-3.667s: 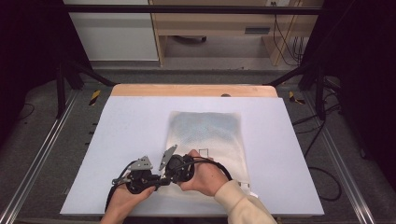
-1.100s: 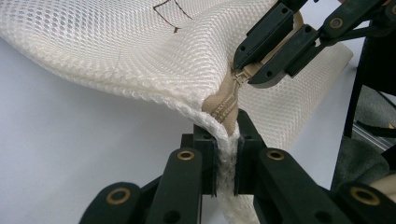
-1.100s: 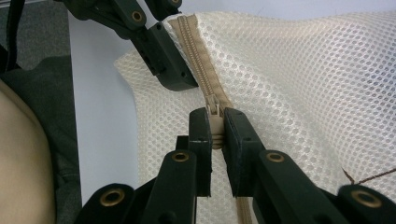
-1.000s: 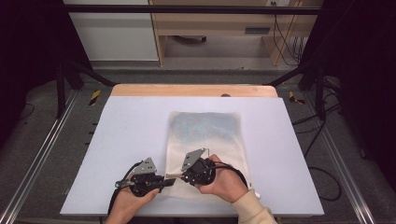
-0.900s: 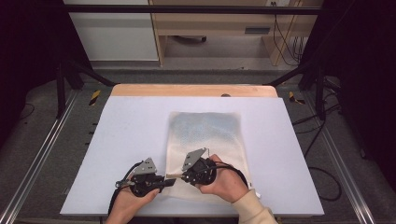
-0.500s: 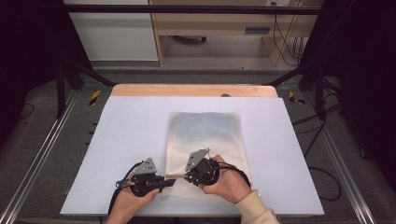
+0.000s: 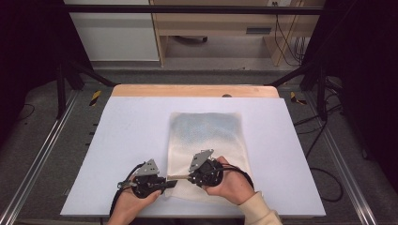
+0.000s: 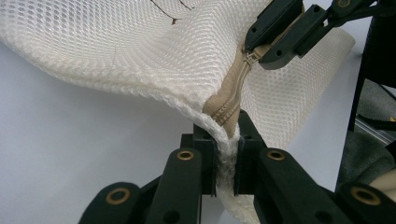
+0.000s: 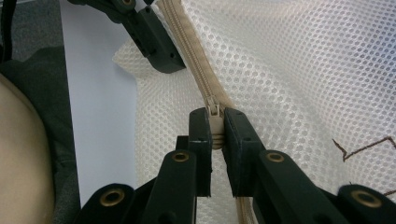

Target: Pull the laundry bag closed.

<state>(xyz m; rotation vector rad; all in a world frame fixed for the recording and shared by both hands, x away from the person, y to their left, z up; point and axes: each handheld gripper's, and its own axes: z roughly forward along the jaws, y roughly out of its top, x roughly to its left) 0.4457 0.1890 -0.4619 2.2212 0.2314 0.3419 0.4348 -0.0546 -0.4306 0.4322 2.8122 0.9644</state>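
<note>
mesh bag (image 7: 206, 136) corner — in left tongs (image 8: 227, 154) | zipper pull (image 9: 214, 112) — in right tongs (image 9: 215, 140)

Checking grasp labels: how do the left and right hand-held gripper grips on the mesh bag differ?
The left hand-held gripper is shut on the corner edge of the mesh bag, at the zipper's end; the right hand-held gripper is shut on the zipper pull. In the high view, the left sits off the bag's near left corner and the right over the bag. Both are shut, jaws facing each other along the zipper.
</note>
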